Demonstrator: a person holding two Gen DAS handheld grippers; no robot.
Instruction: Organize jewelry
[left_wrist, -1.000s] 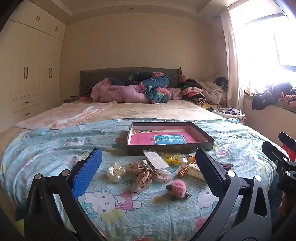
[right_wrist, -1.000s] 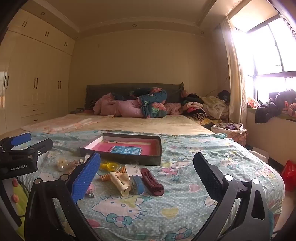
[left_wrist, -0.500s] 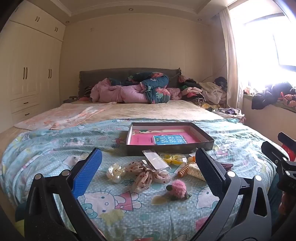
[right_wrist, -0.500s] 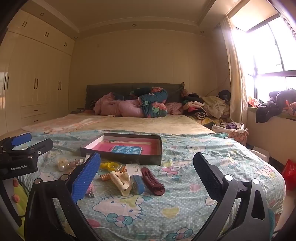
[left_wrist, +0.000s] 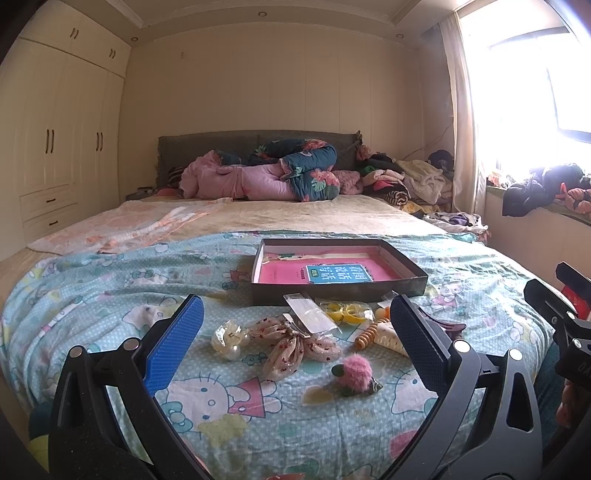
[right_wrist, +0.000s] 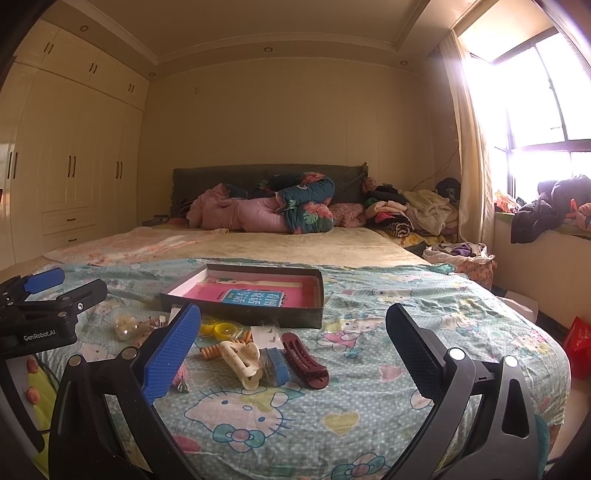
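Your left claw (left_wrist: 295, 332): wide, empty, above the bed (left_wrist: 110, 295); your right claw (right_wrist: 293, 332): wide, empty; hair clips (right_wrist: 243, 362) piled at 6 o'clock of the box (left_wrist: 402, 284); bow (left_wrist: 295, 343) between left fingers.

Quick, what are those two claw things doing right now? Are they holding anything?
Left gripper: open, holding nothing, above the hair accessories on the bed.
Right gripper: open, holding nothing.

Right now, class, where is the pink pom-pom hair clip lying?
In the left wrist view the pink pom-pom hair clip lies on the bedspread, nearest the camera, just right of the dotted fabric bow.
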